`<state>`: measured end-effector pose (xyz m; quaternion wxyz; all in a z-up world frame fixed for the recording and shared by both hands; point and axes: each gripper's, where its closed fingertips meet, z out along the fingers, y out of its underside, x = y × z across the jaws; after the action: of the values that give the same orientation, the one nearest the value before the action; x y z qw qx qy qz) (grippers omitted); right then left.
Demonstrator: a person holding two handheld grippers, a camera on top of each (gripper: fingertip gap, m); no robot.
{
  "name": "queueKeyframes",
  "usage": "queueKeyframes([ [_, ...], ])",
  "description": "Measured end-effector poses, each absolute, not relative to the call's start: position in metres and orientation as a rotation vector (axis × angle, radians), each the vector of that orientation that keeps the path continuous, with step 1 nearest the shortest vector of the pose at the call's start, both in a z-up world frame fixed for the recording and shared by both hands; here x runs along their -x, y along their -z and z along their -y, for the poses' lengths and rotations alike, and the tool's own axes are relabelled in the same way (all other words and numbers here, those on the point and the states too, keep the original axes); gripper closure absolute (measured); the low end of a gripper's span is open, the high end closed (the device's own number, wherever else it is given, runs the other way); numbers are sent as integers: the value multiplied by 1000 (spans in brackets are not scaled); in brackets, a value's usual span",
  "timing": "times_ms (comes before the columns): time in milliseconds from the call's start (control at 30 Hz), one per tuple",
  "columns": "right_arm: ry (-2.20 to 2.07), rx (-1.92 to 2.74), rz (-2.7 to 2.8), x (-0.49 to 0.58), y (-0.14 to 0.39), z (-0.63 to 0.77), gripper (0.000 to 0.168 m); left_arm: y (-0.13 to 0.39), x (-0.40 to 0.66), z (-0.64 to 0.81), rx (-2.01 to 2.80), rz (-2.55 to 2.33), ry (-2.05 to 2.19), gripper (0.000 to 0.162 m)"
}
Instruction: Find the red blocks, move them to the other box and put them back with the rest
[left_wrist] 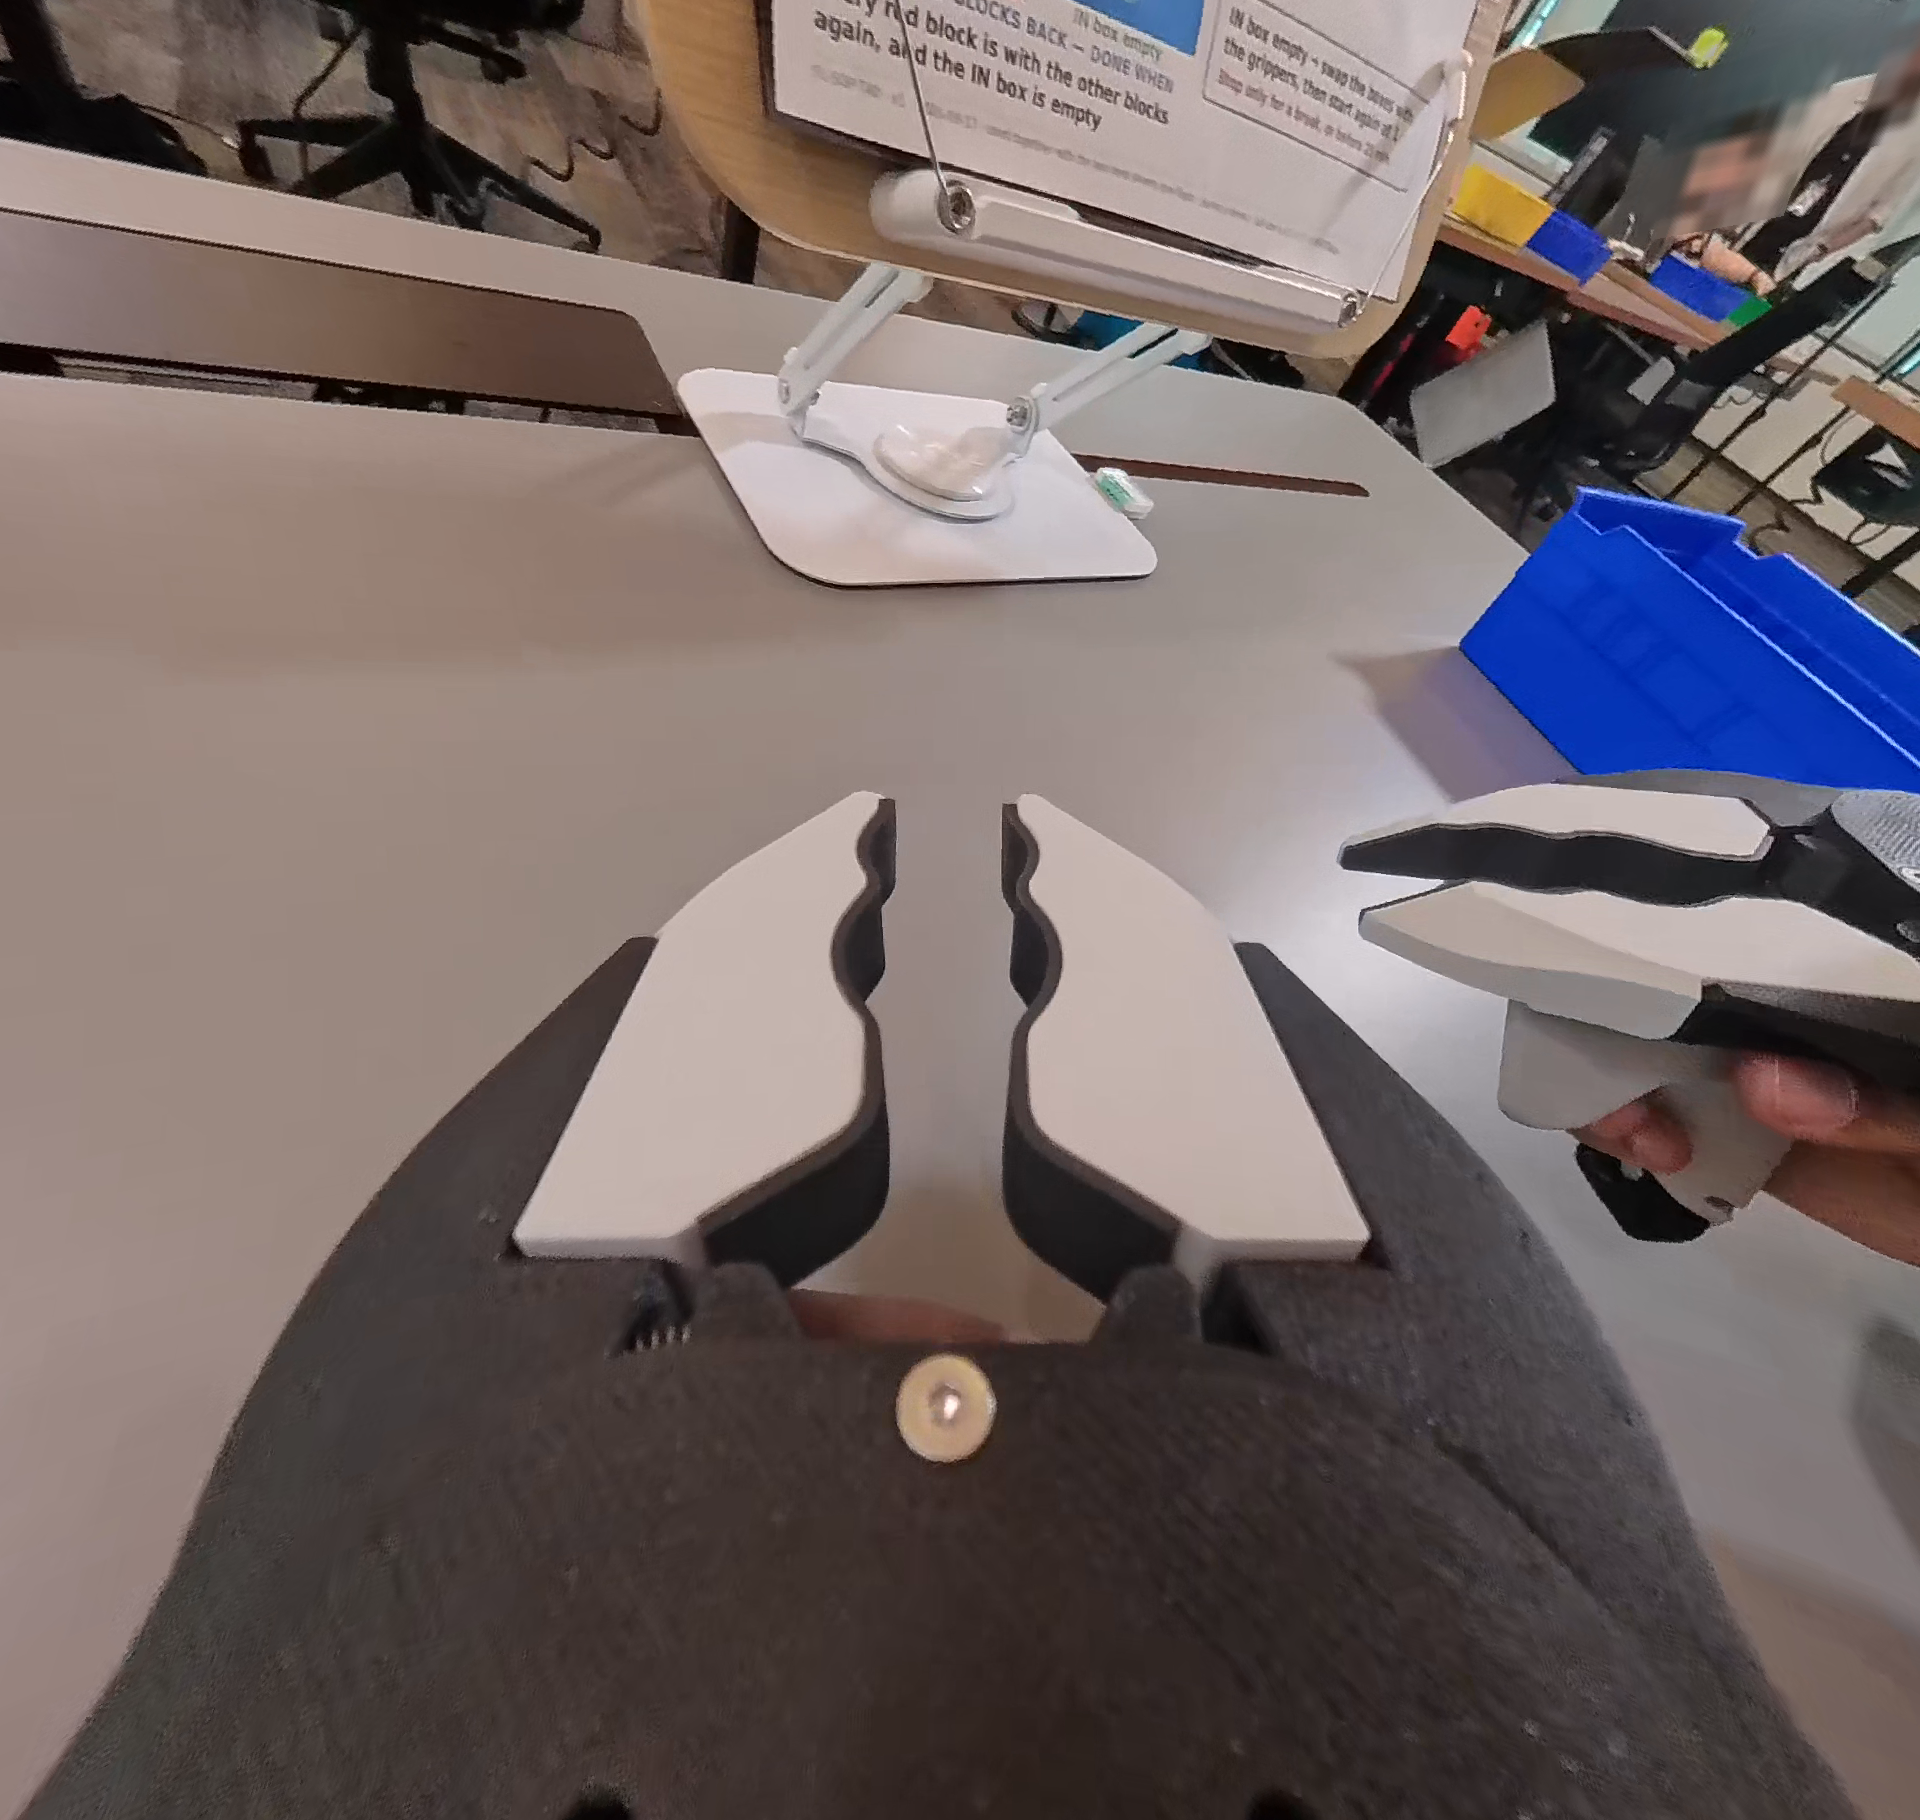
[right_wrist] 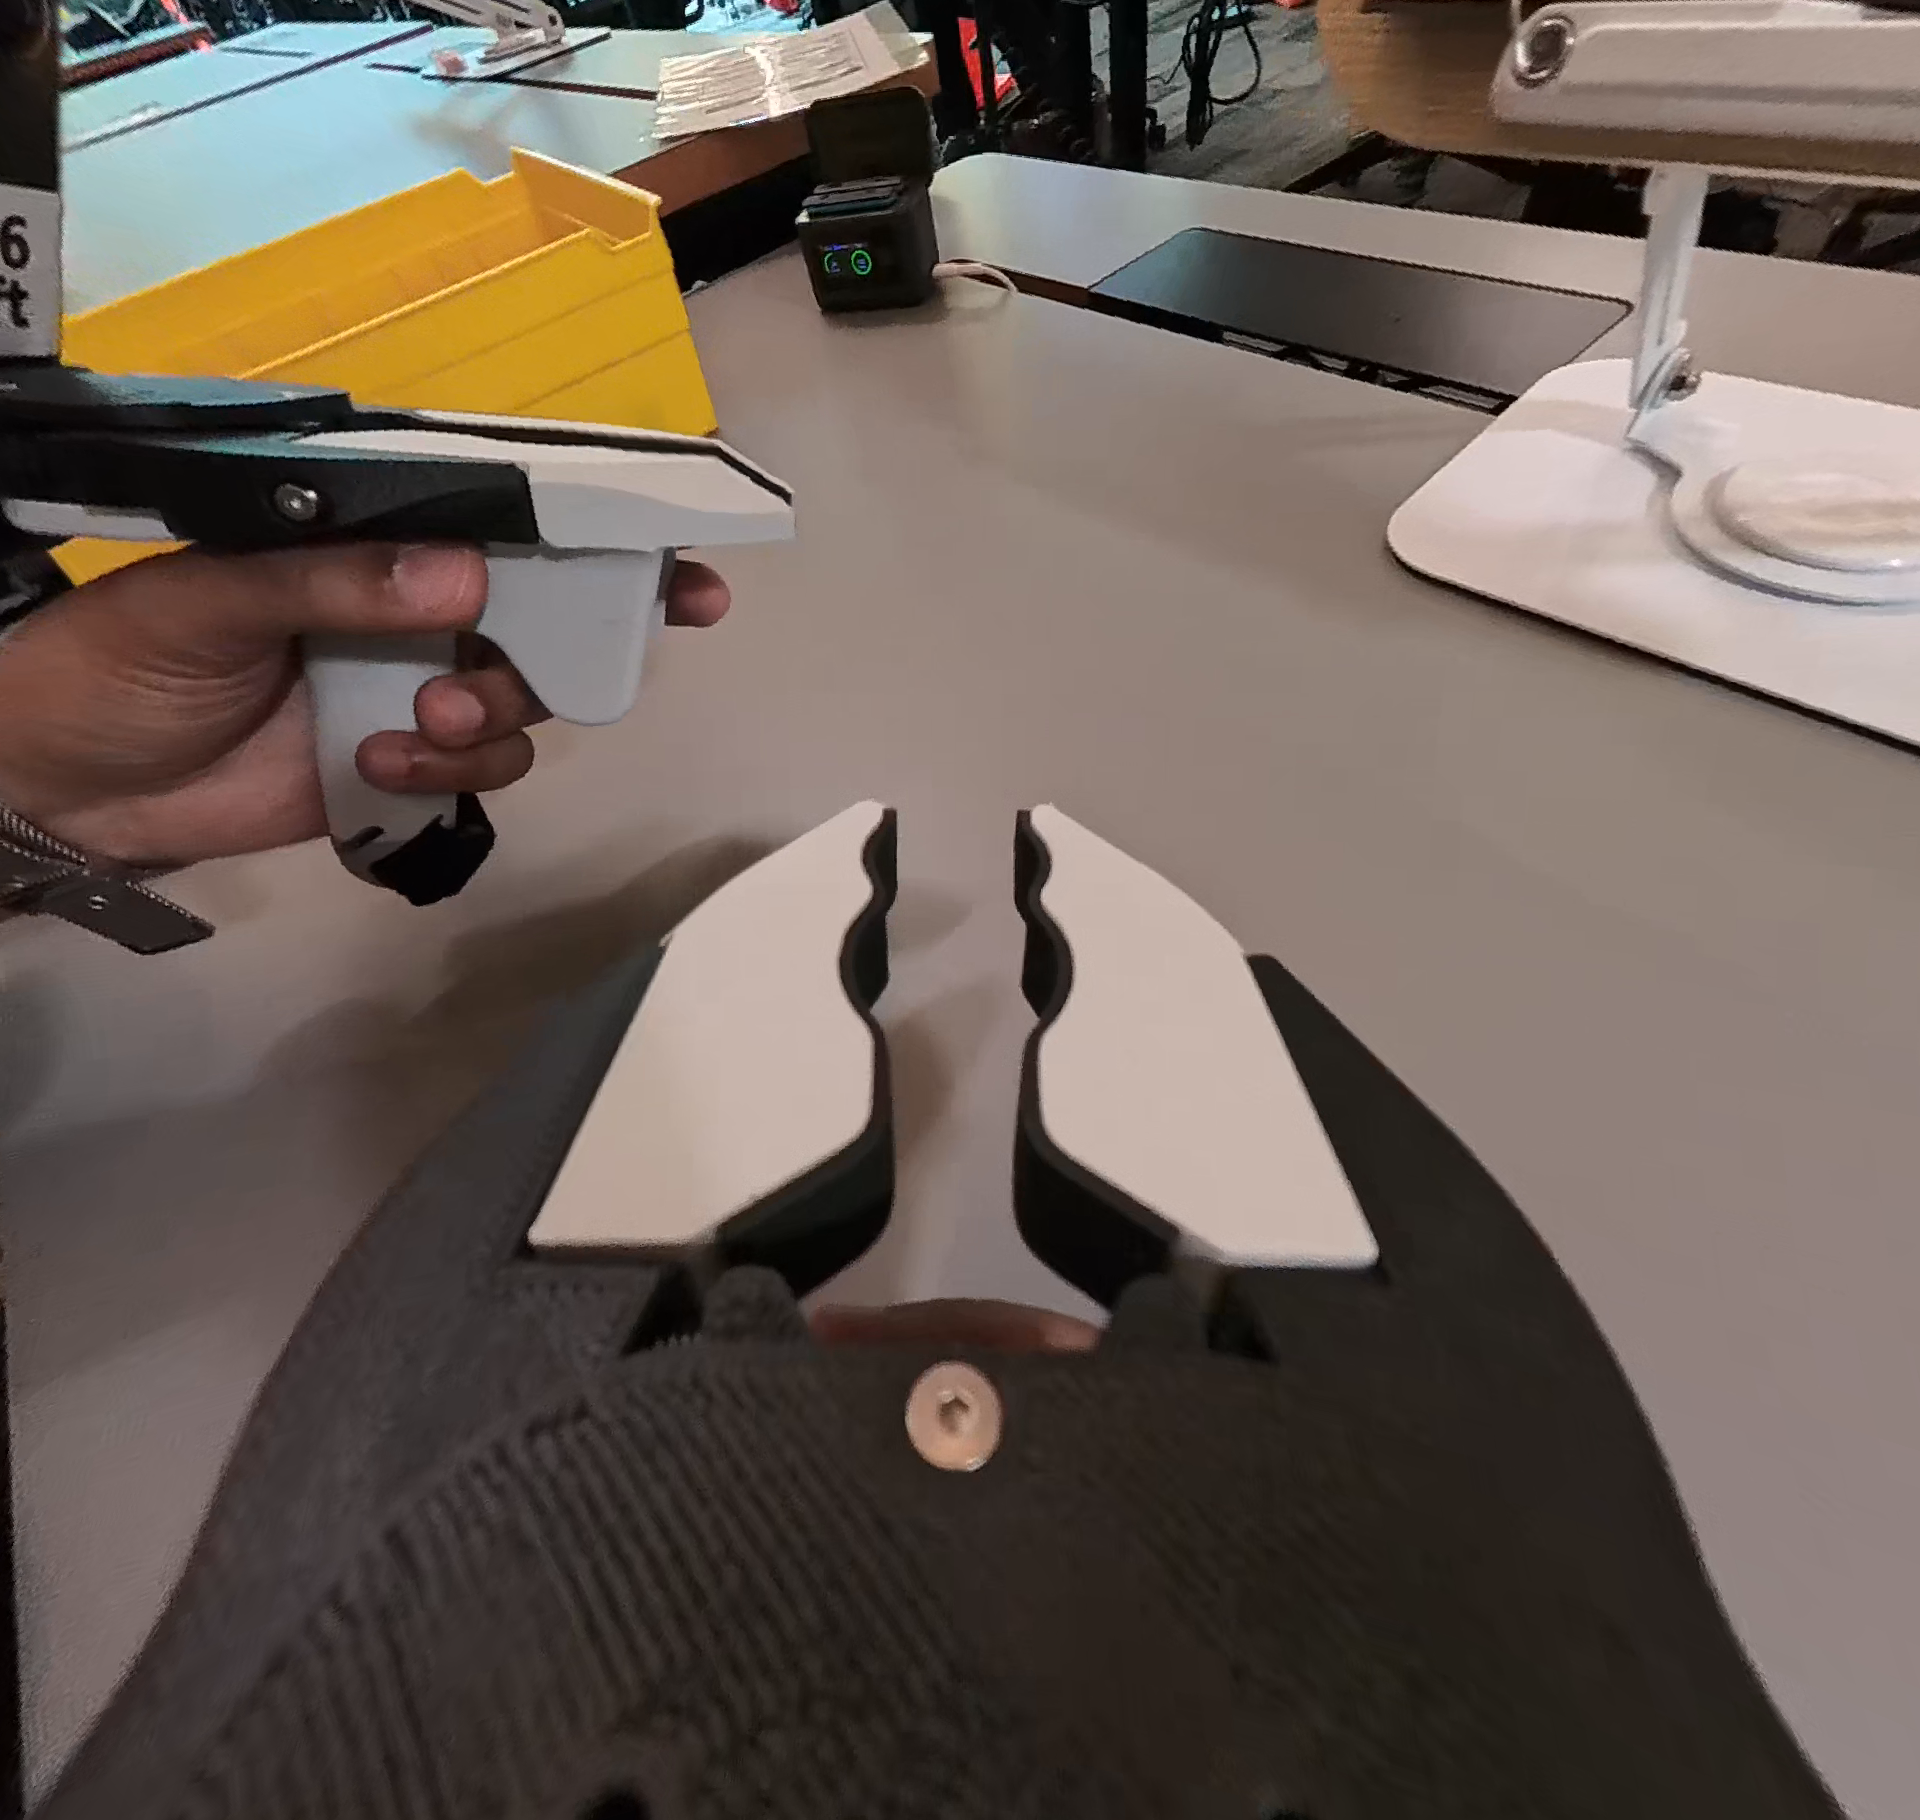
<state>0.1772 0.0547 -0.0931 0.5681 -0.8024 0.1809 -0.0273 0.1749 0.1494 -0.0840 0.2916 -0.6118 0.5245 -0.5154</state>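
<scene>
Both tongs, left (left_wrist: 943,814) and right (right_wrist: 954,820), spread over bare table (left_wrist: 416,731) between boxes

Right gripper (right_wrist: 954,825) parted over grey table (right_wrist: 1143,627), yellow box (right_wrist: 436,316) left

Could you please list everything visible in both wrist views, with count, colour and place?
Table: one, grey, under everything.
Blue box: one, blue, table's right edge, left wrist view.
Yellow box: one, yellow, left side, right wrist view.
Document stand: one, white base, wooden board with a printed sheet, table's far middle.
Small device: one, black, lit screen, behind the yellow box.
Left gripper: one, white fingers, open, empty.
Right gripper: one, white fingers, open, empty.
Hand: holding the left gripper's handle.
</scene>
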Motion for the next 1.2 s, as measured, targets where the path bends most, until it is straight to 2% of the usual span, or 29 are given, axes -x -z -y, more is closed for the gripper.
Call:
queueKeyframes([
  [300,44,1896,-392,-167,94,-60,146,45,-164,-206,1561,-1202,1317,137],
  [467,52,1895,-406,-168,95,-55,146,-54,-119,-319,1546,-963,1184,136],
  [533,51,1892,-420,-170,95,-52,147,-70,-90,-373,1626,-860,1121,133],
  [600,45,1890,-434,-170,96,-50,147,-52,-63,-424,1729,-807,998,128],
  [700,23,1889,-449,-168,97,-48,146,9,-22,-491,1934,-736,719,118],
  [833,57,1906,-432,-166,99,-47,146,74,2,-524,2120,-711,516,113],
  [1200,63,1892,-462,-171,98,-41,147,124,5,-530,2325,-706,475,114],
])
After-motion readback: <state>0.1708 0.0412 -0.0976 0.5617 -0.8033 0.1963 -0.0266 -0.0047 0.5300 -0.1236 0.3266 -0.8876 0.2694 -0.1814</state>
